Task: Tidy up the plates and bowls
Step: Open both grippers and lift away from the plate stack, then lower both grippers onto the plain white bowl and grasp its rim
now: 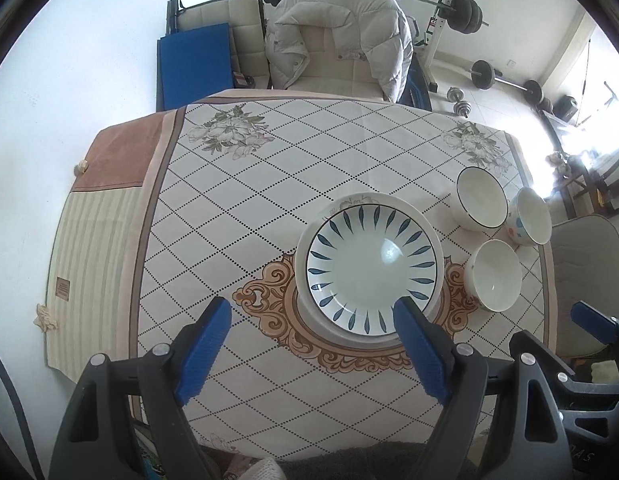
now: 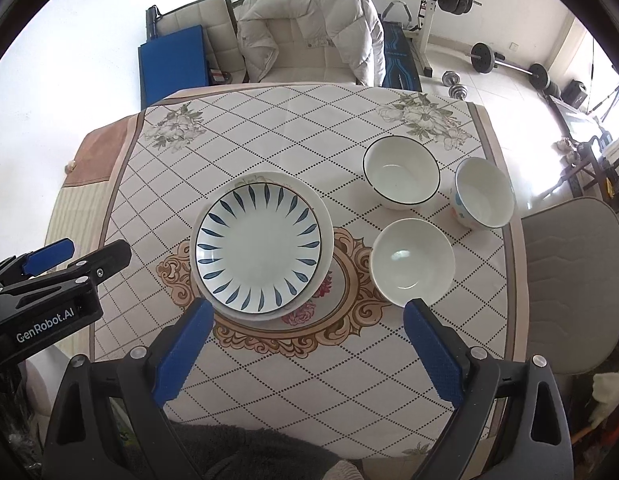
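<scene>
Blue-padded jaws frame both views, and both grippers hang above the table (image 2: 293, 120) with nothing between their fingers. The left gripper (image 1: 313, 320) stands wide apart over the patterned tablecloth (image 1: 269, 184), one pad overlapping the near rim of the plates in its view; whether it touches cannot be told. The right gripper (image 2: 309, 320) is likewise spread wide and empty.

At the middle of the cloth, on the ornate brown medallion, sits a stack of plates — a blue-leaf plate (image 2: 259, 246) on top of a larger white plate (image 2: 325, 220) whose rim shows around it. To the right of the stack stand three bowls, upright and close together: a black-rimmed bowl (image 2: 401, 172) farthest back, a plain white bowl (image 2: 413, 262) nearest, and a bowl with coloured spots (image 2: 485, 198) by the table's right edge.

Beyond the table, a pale padded jacket (image 2: 309, 24) drapes over a chair.
</scene>
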The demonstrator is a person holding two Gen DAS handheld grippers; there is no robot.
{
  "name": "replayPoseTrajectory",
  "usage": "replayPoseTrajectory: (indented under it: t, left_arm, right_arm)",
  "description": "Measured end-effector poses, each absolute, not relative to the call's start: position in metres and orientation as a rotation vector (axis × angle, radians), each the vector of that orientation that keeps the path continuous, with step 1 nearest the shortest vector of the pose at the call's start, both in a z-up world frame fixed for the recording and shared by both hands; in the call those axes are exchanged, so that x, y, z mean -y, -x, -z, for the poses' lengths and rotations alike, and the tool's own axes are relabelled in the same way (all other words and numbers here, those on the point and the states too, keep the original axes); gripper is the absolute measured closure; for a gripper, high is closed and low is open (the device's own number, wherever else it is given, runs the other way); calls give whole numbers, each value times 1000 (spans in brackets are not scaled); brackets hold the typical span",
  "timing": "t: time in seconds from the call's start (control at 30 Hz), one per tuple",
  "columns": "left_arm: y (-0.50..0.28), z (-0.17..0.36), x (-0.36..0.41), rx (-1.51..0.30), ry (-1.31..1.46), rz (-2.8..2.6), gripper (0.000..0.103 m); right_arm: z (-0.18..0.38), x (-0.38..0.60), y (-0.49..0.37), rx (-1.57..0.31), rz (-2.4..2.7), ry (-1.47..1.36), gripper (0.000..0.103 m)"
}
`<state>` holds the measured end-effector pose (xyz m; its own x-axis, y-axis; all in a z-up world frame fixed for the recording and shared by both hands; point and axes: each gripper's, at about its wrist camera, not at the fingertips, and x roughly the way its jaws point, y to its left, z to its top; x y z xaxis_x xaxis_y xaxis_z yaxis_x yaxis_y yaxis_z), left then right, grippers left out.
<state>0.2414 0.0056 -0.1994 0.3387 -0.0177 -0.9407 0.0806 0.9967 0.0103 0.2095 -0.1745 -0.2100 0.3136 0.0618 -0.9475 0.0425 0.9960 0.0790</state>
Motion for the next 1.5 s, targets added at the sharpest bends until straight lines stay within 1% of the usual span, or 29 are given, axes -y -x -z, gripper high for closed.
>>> replayPoseTrajectory:
  t: [0.2,0.37,0.5,0.57,0.6,0.73,0.8,0.87,1.0,1.23,1.37,1.47,1.5]
  left_arm:
    - [-214,174,-17,-1171,-76,88,20]
    - [-200,166,-28,-1147,-100,127,20]
    - [-195,165,-36,-1144,-92,166,20]
    - [-194,166,-39,-1139,-99,178,15]
    - [-193,167,-40,-1141,-101,182,8]
    - [-191,167,-44,-1138,-83,193,7]
    - [-191,165,-44,-1125,-79,188,7]
    - [-192,163,-41,-1093,-84,182,7]
    - [-195,159,-24,-1013,-167,157,7]
    - [-212,162,29,-993,-168,201,7]
    - [-237,182,75,-1058,-165,240,7]
    - [-259,215,115,-1151,-183,280,8]
    - [-267,229,129,-1195,-185,300,11]
  right_arm:
    - [179,165,-185,-1208,7,-124,5]
    - [162,152,-170,-1173,55,-127,5]
    - [159,140,-158,-1174,85,-142,5]
    - [158,135,-153,-1171,94,-153,5]
    - [157,133,-151,-1168,101,-155,5]
    - [155,132,-145,-1157,107,-195,5]
    - [155,137,-143,-1146,103,-222,0]
    - [156,144,-142,-1126,91,-250,0]
    - [162,169,-142,-1111,103,-307,0]
    - [184,260,-142,-1124,206,-415,0]
    - [207,318,-146,-1153,241,-448,0]
    - [237,358,-164,-1208,220,-485,0]
    - [249,369,-171,-1233,209,-495,2]
